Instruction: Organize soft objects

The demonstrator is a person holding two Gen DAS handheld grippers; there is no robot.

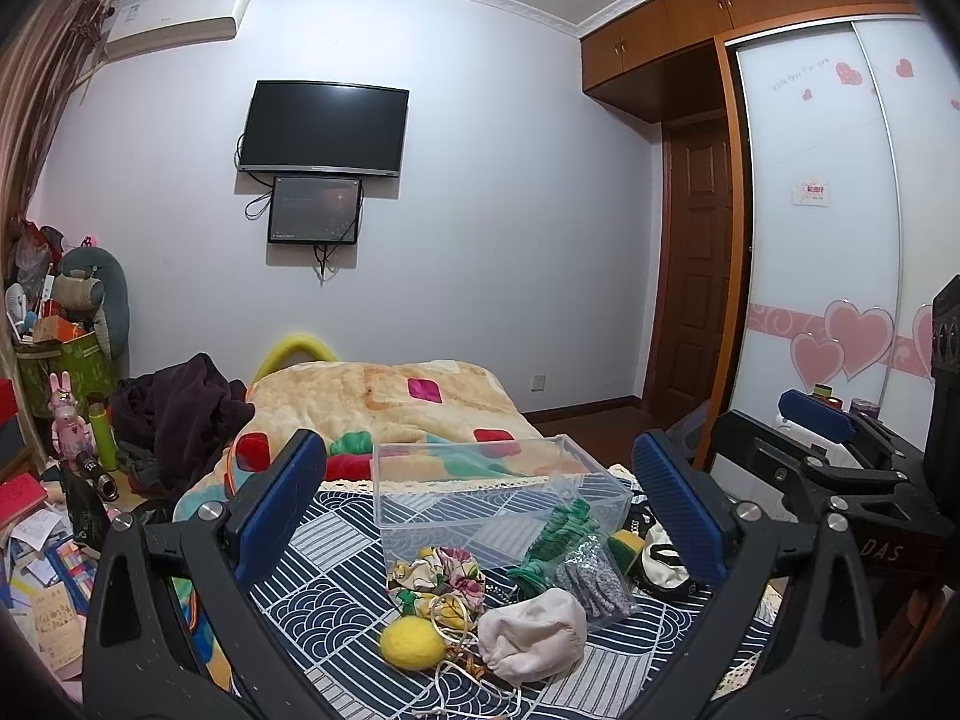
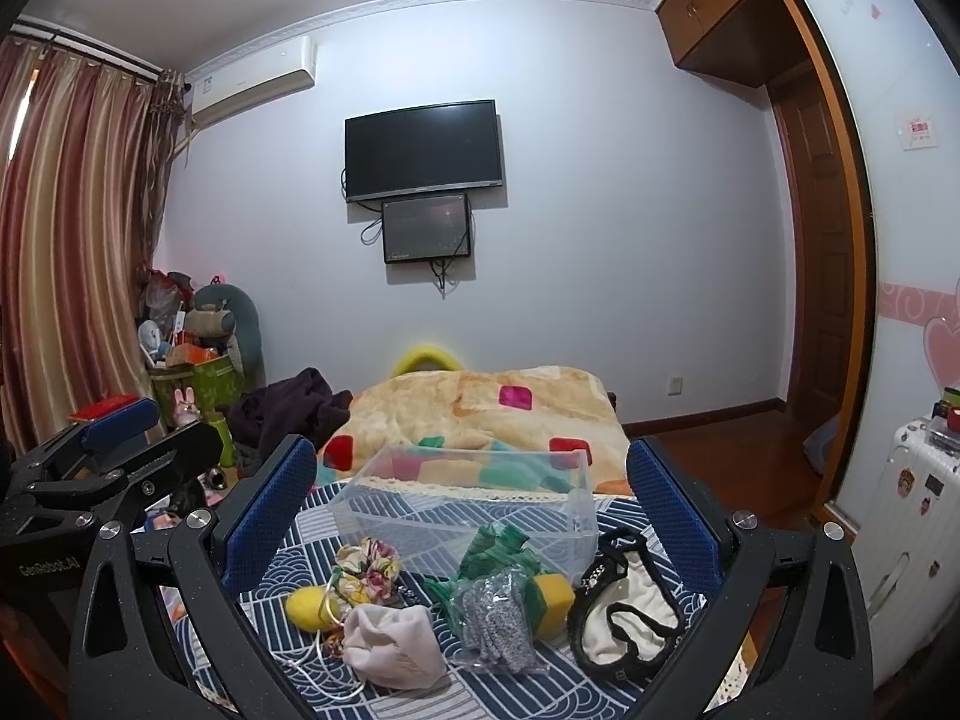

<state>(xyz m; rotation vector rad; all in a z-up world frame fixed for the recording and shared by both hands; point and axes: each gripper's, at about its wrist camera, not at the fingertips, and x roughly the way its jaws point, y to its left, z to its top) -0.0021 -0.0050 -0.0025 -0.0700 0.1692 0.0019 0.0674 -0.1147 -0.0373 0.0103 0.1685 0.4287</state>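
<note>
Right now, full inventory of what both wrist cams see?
bin: 1, clear plastic, empty, on the patterned cloth
cloth: 1, navy and white, under the items
yellow ball: 1, front left of the pile
floral scrunchie: 1, multicolour, before the bin
pouch: 1, cream, front centre
green bundle: 1, against the bin front
grey bag: 1, clear plastic, speckled contents
sponge: 1, yellow, right of the bag
black-trimmed white cloth: 1, far right
blanket: 1, tan with coloured squares, behind the bin
TV: 1, black, on the wall
left gripper: open, empty
right gripper: open, empty
</note>
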